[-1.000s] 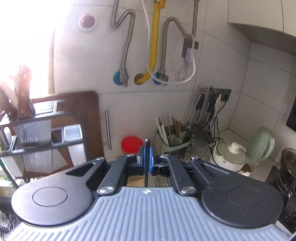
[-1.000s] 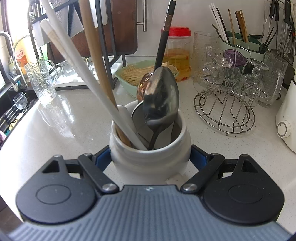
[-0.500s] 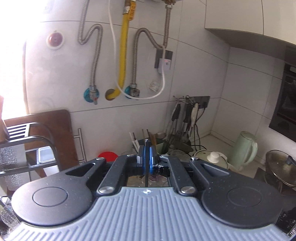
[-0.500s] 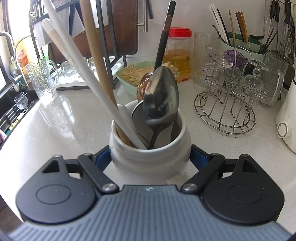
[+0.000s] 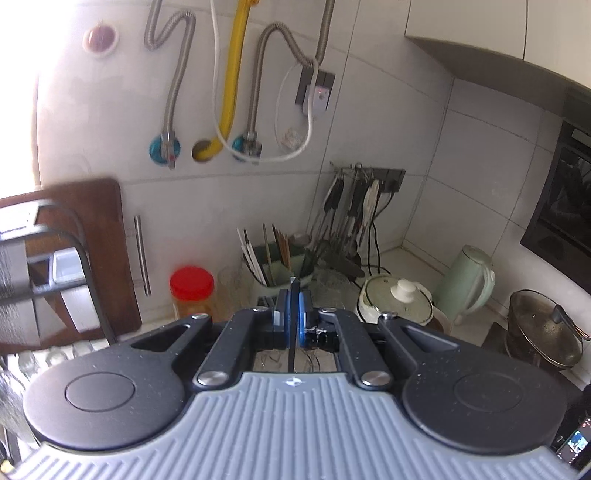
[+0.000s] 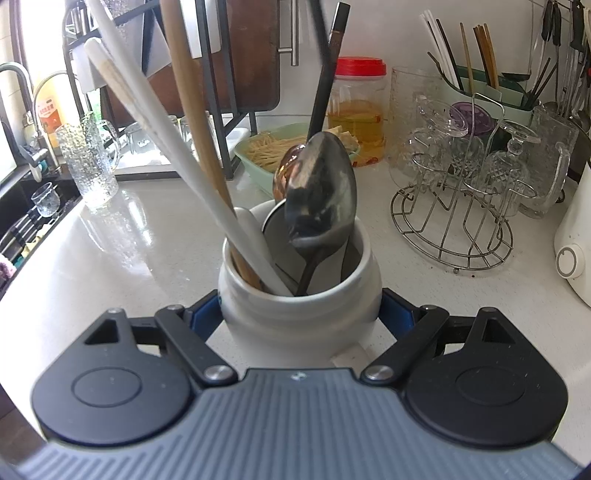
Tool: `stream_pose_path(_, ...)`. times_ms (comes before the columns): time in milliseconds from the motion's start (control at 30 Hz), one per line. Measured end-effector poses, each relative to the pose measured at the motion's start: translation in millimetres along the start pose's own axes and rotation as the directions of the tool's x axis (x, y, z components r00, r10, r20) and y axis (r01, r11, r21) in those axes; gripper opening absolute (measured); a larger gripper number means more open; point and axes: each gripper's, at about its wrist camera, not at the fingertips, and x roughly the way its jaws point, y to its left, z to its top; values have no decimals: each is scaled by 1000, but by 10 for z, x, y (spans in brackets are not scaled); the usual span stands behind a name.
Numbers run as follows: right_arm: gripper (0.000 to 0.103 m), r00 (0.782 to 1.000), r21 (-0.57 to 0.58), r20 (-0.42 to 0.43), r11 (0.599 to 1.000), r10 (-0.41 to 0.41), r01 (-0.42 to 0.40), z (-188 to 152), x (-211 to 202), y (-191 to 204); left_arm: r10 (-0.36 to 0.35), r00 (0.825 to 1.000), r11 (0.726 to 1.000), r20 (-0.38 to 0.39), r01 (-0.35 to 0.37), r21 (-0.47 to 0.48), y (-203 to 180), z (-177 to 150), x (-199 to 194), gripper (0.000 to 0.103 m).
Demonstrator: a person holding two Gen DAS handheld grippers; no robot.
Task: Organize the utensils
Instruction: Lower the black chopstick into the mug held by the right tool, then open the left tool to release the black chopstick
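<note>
My right gripper (image 6: 300,314) is shut on a white ceramic utensil jar (image 6: 299,314) that stands on the white counter. The jar holds a steel spoon (image 6: 320,192), a copper spoon behind it, a black chopstick (image 6: 330,62), a wooden handle (image 6: 188,99) and white utensils (image 6: 159,110). My left gripper (image 5: 294,314) is held high, facing the wall, shut on a thin dark utensil handle (image 5: 294,306) that stands upright between the pads. A blurred dark stick (image 6: 320,33) hangs above the jar in the right wrist view.
A wire glass rack (image 6: 458,206) with upturned glasses stands right of the jar. A green noodle dish (image 6: 266,147), a red-lidded jar (image 6: 356,107), a chopstick caddy (image 6: 480,85) and a dish rack (image 6: 221,74) stand behind. The sink (image 6: 22,206) is at the left.
My left gripper swung right along the wall, then drifted back left and tipped down slightly, still holding the thin handle. A blurred dark stick has come in above the jar. The right gripper stayed still.
</note>
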Motion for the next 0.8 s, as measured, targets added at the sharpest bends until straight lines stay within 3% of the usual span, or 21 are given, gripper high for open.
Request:
stream_pose_path(567,91,1000,-4,7,1000,9,-9,-6,2,-4,10,987,1000,-163,-13,-16,10,-553,592,5)
stream_pose_path(800,91,1000,-3,7,1000,8,-8,-6,-1,-6,-7,960,999,-279,-3,-36,39,-775,892,5)
